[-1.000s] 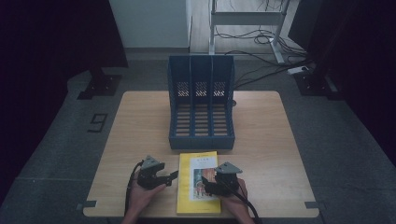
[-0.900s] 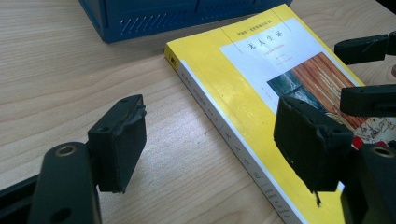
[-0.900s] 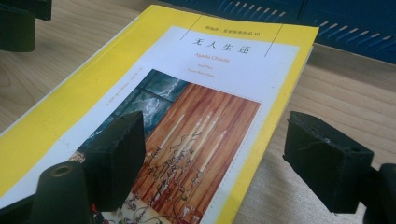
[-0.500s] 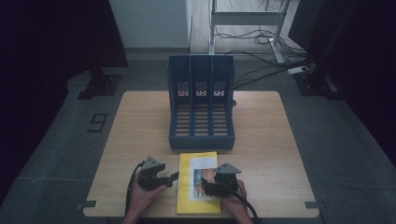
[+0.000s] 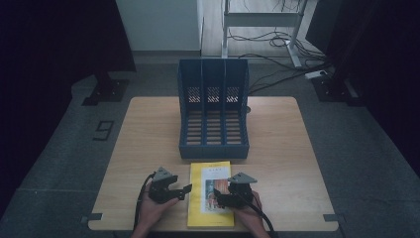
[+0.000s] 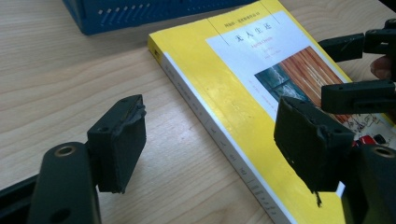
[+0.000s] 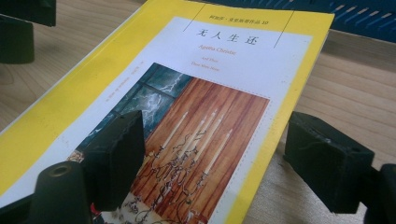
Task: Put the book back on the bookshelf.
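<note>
down at the near edge of the wooden counter (image 5: 148, 129) a yellow book (image 5: 210, 194) lies flat, cover up, just in front of a blue file rack (image 5: 213, 111). the left tongs (image 5: 182, 190) sit open beside the book's left edge, one jaw over the cover, gripping nothing. the right tongs (image 5: 221, 195) hang open too, straddling the book's right edge.
</note>
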The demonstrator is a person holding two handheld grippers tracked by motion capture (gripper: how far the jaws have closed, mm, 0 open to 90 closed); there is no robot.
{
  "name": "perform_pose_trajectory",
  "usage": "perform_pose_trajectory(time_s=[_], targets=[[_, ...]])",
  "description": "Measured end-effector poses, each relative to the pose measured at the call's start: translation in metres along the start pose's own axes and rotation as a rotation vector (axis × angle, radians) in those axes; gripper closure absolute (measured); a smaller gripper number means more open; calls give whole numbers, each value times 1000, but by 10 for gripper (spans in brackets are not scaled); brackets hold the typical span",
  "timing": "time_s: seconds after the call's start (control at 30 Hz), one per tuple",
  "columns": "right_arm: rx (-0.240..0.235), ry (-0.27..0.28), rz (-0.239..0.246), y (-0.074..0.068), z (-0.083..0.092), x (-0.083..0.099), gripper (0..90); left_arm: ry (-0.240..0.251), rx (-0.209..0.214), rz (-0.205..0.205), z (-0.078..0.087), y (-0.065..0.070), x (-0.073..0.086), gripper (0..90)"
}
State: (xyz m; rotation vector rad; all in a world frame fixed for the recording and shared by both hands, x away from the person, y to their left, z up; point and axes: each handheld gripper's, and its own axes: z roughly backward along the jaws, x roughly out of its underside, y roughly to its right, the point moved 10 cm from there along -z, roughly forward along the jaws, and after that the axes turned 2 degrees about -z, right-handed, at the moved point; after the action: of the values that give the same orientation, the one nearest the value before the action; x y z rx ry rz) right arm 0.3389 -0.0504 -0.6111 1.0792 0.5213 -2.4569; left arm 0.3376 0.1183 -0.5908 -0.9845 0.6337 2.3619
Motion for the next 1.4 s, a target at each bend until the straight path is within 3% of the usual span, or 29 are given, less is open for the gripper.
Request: perform_pose_trajectory(time_s=[0.5,0.8,1.1,1.4], targets=[[6,14,10,1,2,-1,250,-76,37,-29,-23,19,13,286],[-2,21,-2,1,4,-3,265,-71,50,-40,-26,26,14,321],[-48,55,-38,-4,12,-12,281,-70,50,-40,-26,26,14,320],[-80,95,-13,-15,23,-23,307,-69,53,-40,-26,26,14,319]])
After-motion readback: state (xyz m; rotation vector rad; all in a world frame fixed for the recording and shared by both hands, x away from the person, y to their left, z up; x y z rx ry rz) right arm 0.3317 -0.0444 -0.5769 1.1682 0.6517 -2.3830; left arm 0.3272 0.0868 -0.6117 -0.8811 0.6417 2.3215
